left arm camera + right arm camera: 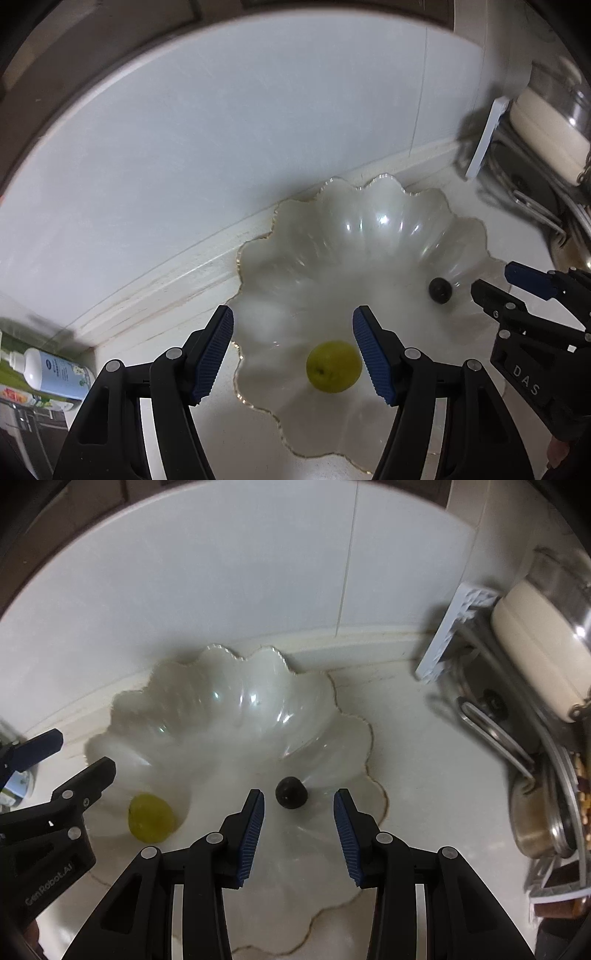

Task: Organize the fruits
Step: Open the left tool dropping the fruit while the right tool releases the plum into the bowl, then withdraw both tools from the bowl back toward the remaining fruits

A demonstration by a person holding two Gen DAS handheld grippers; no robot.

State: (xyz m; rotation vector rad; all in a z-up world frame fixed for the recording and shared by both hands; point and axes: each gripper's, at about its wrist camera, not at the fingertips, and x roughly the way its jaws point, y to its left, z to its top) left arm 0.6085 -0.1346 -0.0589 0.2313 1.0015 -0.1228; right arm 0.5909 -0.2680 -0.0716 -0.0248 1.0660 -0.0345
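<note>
1. Desk [207,435]: pale stone top, backed by a white tiled wall [221,147] on the far side

2. Scalloped bowl [258,266]: translucent white with a gilt wavy rim, standing on the desk against the foot of the wall; I see both fruits resting inside it

3. Dish rack [491,731]: metal, far right, with a cream-coloured pot [535,642] and a white panel [447,631] leaning at its left edge

4. Left tool [293,354]: mine, hovering above the near left part of the bowl, jaws standing well apart with nothing gripped; the green fruit lies below, between the blue pads and clear of them

5. Right tool [299,838]: hovering over the near right part of the bowl, jaws parted moderately, nothing gripped

6. Bottle [48,373]: white with a blue label, lying at the near left

7. Green fruit [333,366]: round, yellow-green, near left floor of the bowl

8. Dark fruit [291,792]: small, round, almost black, right side of the bowl, well apart from the green one
</note>
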